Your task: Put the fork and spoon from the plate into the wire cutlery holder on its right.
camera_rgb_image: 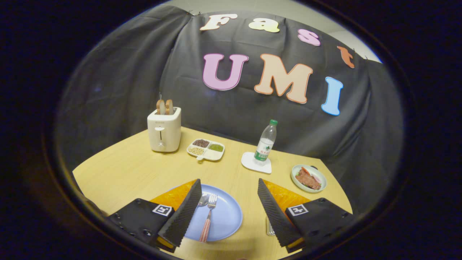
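While the gripper (229,202) hovers above the table (126,169), its 2 fingers stand wide apart, holding nothing. Between them, on the blue plate (225,216), lie the fork (208,216) and spoon (203,199). Beyond stand a toaster (164,131), sectioned dish (205,149) and water bottle (266,142).

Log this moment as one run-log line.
tongs open, empty | fork, spoon on blue plate between fingers | holder partly hidden | transfer not started
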### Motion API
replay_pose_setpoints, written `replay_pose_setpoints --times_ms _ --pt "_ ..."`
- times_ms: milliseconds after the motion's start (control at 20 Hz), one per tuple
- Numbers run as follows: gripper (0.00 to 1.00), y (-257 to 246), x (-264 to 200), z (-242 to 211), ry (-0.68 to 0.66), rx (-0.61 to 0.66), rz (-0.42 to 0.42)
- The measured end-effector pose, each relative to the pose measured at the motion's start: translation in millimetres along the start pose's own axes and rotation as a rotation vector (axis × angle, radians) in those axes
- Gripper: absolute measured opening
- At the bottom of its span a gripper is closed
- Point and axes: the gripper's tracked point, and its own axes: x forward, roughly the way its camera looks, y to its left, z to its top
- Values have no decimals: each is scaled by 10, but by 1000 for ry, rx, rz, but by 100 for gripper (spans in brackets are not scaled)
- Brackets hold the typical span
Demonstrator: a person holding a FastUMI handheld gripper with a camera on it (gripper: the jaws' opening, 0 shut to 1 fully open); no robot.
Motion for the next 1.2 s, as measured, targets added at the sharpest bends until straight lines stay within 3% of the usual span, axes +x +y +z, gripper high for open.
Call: replay_pose_setpoints --times_ms 450,950,1200 --pt "99 205 215 -957 272 -18 35" --pt "52 426 208 -1462 431 -27 118" --pt "21 323 225 -1501 447 -25 79"
